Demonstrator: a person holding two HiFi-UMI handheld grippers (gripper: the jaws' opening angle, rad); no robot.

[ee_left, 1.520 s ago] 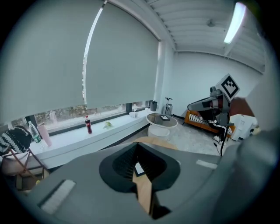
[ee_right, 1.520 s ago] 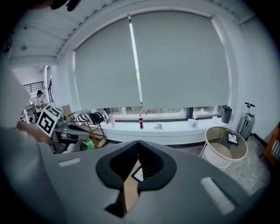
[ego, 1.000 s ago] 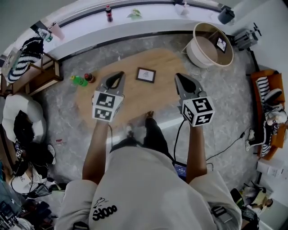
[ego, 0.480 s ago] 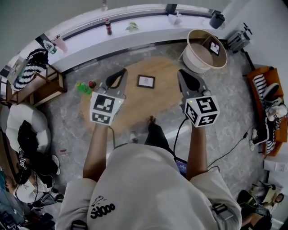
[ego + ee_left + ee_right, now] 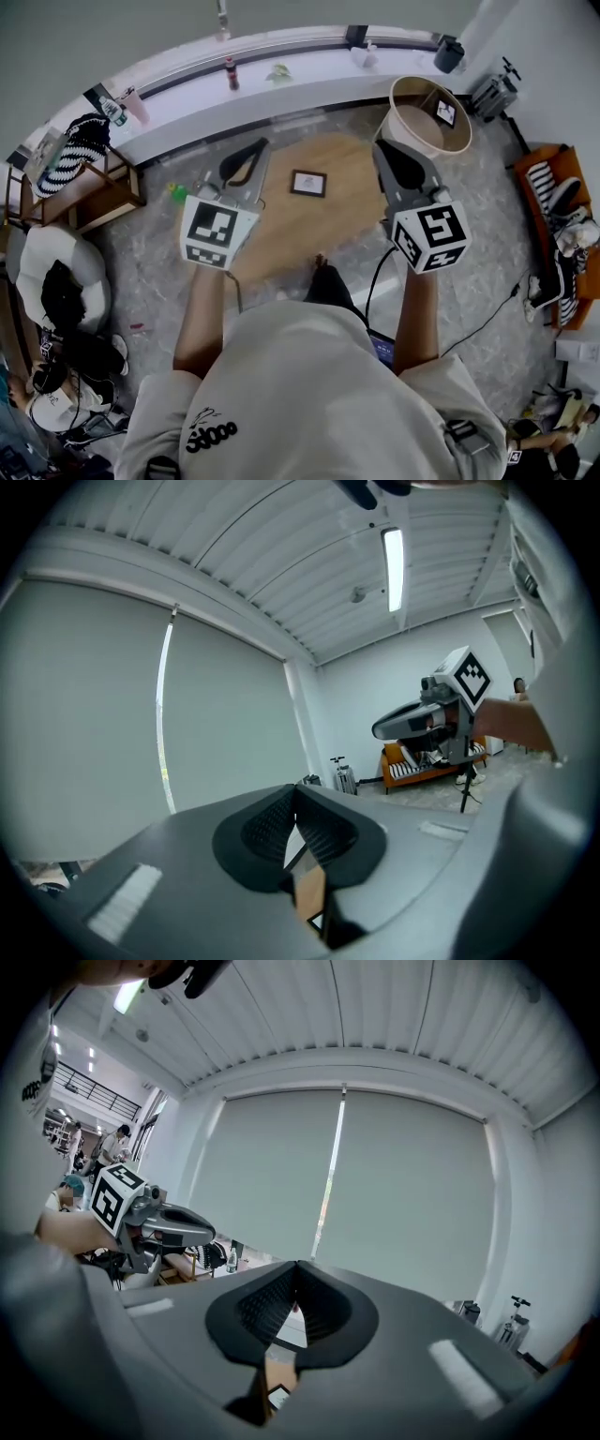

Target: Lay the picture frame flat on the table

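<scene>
A small dark-edged picture frame point(image 5: 307, 183) rests on the oval wooden table point(image 5: 281, 225), far below me; I cannot tell whether it lies flat or leans. My left gripper point(image 5: 255, 146) is held high to the left of the frame, shut and empty. My right gripper point(image 5: 382, 148) hovers to the right of it, also shut and empty. In the left gripper view the ribbed pads point(image 5: 314, 832) meet, with window blinds behind. The right gripper view shows its pads point(image 5: 309, 1307) closed too, and a sliver of table shows below them.
A round white basket point(image 5: 403, 122) holding a small frame stands right of the table. A green bottle point(image 5: 175, 192) lies at the table's left end. Left are a wooden bench point(image 5: 89, 192) and a white seat point(image 5: 42, 262). A ledge with bottles point(image 5: 230, 73) runs behind, an orange couch point(image 5: 548, 202) stands right.
Both grippers have risen and moved forward, and the table and frame now look smaller and farther below. Both stay shut and empty.
</scene>
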